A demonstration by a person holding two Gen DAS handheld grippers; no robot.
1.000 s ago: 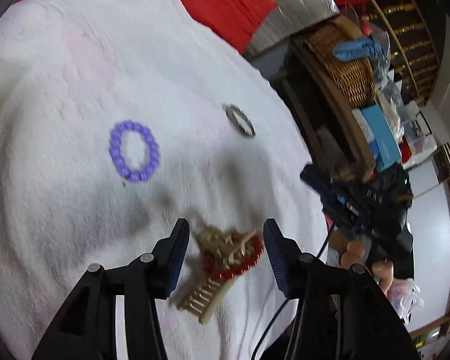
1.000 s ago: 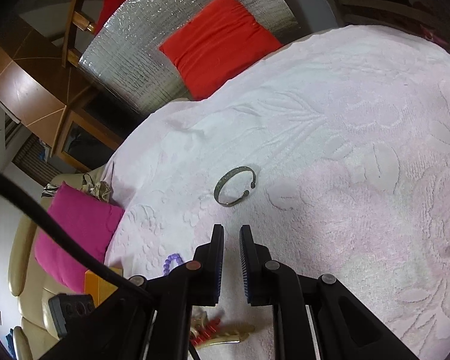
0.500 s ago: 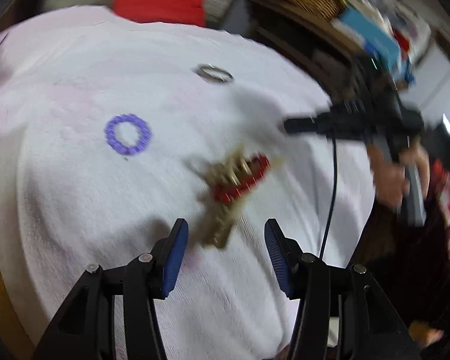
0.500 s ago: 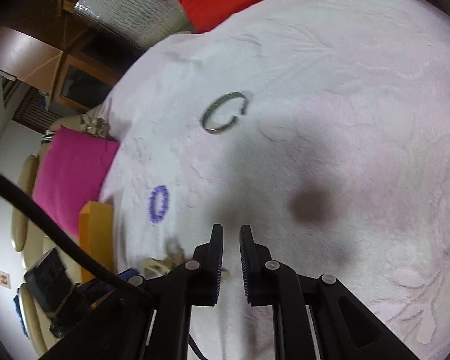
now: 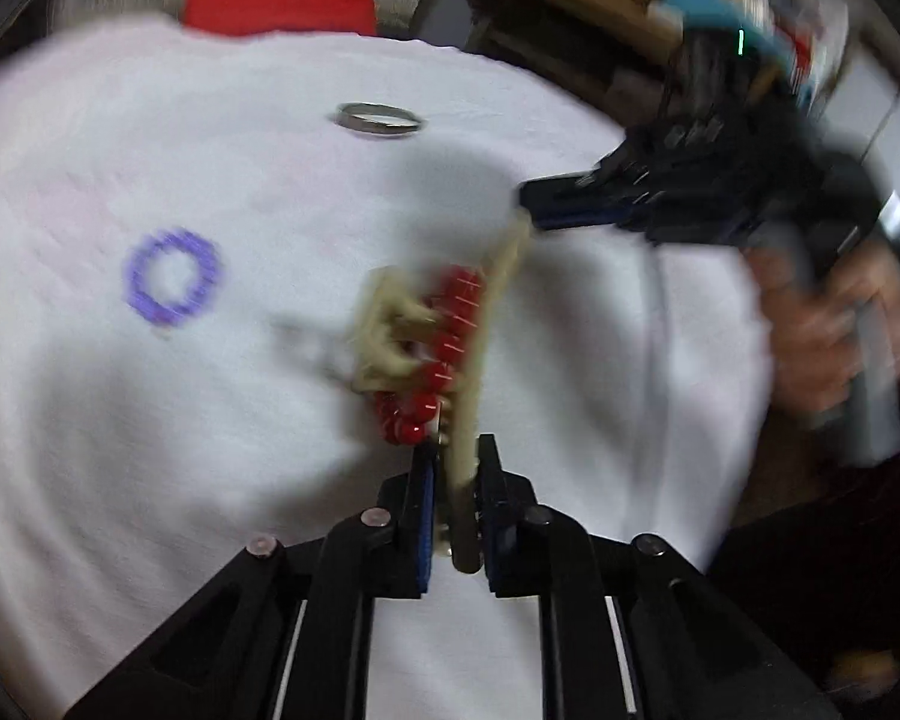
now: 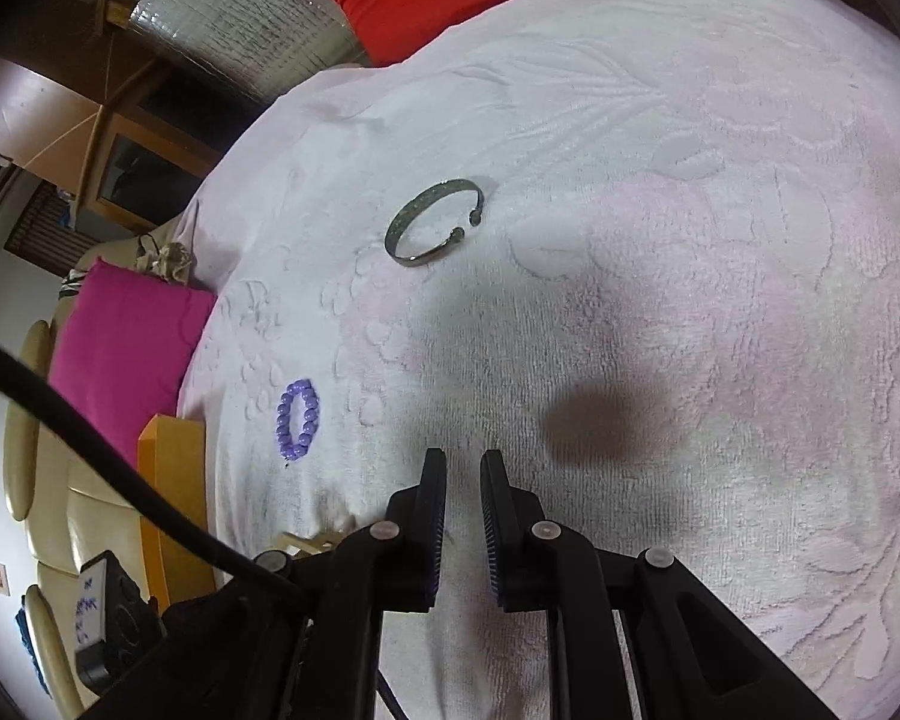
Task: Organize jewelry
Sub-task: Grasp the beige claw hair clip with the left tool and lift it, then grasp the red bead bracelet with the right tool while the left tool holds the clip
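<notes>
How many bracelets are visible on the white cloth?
3. A purple bead bracelet lies left, a metal bangle farther back, and a red bead bracelet hangs on the wooden stand. More may be hidden.

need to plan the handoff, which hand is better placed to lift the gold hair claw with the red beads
Left. The left gripper is already shut on the gold hair claw, the red bead bracelet tangled on it. The right gripper is shut on nothing, over bare white towel.
</notes>
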